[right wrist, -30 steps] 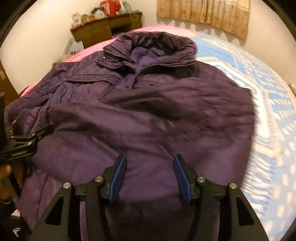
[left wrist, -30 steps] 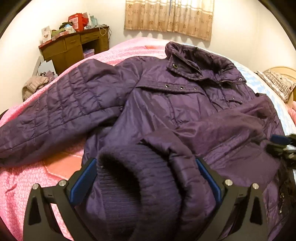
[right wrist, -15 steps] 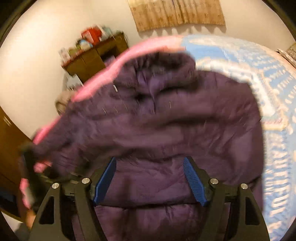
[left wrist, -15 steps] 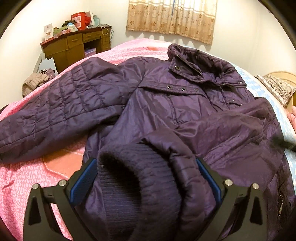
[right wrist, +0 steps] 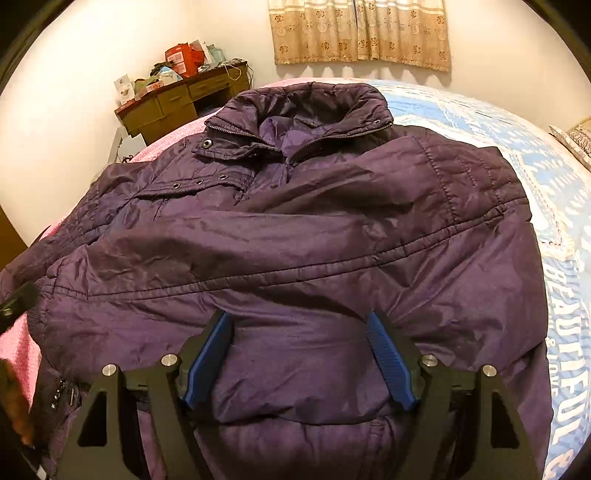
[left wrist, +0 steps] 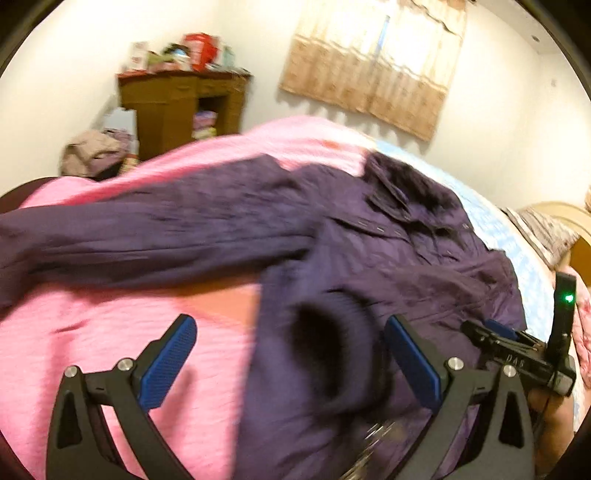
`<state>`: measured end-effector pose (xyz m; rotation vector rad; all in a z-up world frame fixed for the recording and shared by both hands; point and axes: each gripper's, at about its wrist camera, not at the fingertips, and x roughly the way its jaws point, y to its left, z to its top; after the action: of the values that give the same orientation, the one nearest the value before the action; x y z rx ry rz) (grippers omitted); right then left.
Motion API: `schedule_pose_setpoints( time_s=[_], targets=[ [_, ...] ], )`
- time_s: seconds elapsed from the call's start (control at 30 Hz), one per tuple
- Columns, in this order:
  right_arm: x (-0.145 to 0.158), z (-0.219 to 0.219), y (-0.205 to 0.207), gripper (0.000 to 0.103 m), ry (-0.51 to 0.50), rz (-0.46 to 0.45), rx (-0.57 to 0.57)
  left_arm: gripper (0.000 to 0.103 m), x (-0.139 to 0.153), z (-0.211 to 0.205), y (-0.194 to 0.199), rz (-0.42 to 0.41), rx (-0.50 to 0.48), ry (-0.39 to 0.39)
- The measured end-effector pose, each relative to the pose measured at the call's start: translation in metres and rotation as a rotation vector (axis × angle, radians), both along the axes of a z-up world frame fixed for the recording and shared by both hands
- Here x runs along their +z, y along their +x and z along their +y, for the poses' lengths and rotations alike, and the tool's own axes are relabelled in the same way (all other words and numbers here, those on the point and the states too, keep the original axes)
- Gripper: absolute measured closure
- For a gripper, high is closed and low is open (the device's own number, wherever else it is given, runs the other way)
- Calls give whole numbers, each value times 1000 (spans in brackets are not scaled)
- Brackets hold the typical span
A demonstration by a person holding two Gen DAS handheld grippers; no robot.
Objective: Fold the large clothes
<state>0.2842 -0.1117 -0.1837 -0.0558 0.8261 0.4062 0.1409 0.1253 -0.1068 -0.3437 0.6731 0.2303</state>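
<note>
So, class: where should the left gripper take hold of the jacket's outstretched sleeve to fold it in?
Grip the outstretched sleeve near its cuff end, from above: it lies flat on the pink blanket, away from the jacket body.

Left view is motion-blurred; the jacket [right wrist: 295,258] hem is cut off at the bottom edge

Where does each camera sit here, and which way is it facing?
Left wrist: on the left hand-held gripper, looking over the purple jacket and pink blanket; its open fingers and the right hand-held gripper show.
Right wrist: on the right hand-held gripper, above the jacket's hem, facing its collar; open fingers show.
Shared: jacket, wooden desk, curtain.
</note>
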Motion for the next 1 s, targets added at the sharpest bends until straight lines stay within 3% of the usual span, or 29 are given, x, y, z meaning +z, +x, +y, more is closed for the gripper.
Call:
schedule_pose_setpoints(
  time_s=[0.13,0.23,0.4,0.53,0.6,0.77,1.0],
  targets=[
    [0,-3,-1,26,15,-4,-1,0,6,45,-41,-19,100,-9],
    [0,-3,-2,26,20,-6,0,0,3,86,-63,-5,200,-67],
    [1,-5,-2,26,22,-9,1,0,0,169,-118,-67,440,-278],
    [1,-5,-2,26,22,-9,2,0,-9,215,-147,-137,563,-451],
    [1,-5,-2,26,22,-8,2,0,-16,227,-154,-177,593,-533],
    [1,-4,-3,26,17,-10,1,1,-30,240,-148,-235,607,-635],
    [0,-4,-3,26,18,-11,2,3,-42,258,-138,-223,653,-650]
  ],
)
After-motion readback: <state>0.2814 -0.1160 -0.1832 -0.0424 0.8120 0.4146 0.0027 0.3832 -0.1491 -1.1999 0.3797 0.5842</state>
